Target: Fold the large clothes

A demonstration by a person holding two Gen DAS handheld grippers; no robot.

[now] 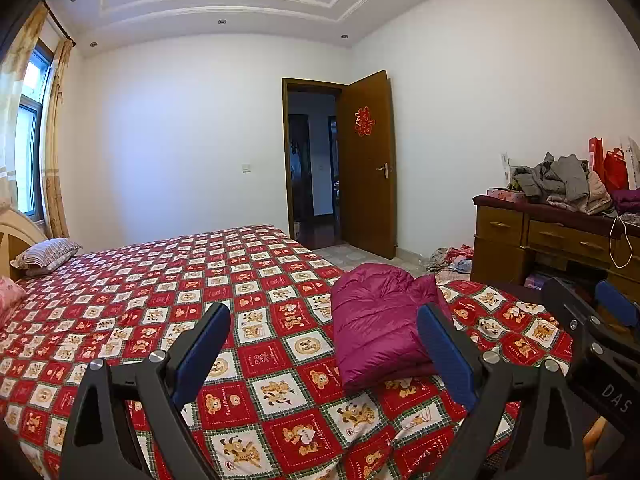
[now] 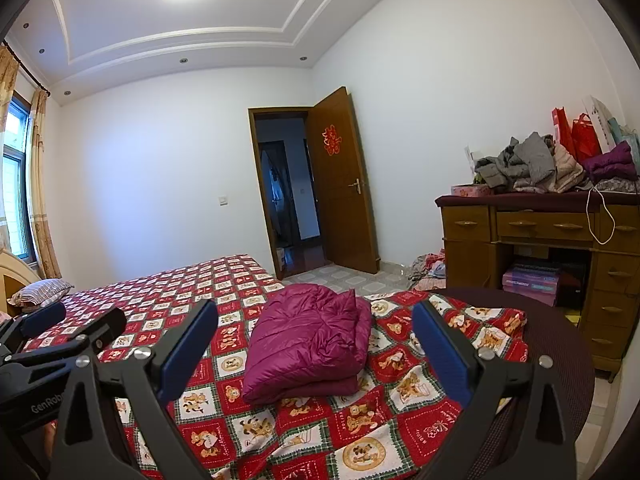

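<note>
A purple padded jacket [image 2: 306,344] lies folded into a thick bundle on the bed [image 2: 400,412], near its foot corner. Both tongs hang above the quilt, spread wide and holding nothing — the right tongs [image 2: 316,346] face the bundle almost squarely, while from the left tongs [image 1: 324,354] it sits off to the right, partly behind the right-hand pad. The bundle's long axis runs away from the person, slightly slanted. The right tongs look nearer, so any next tidying or lifting likely falls to them.
</note>
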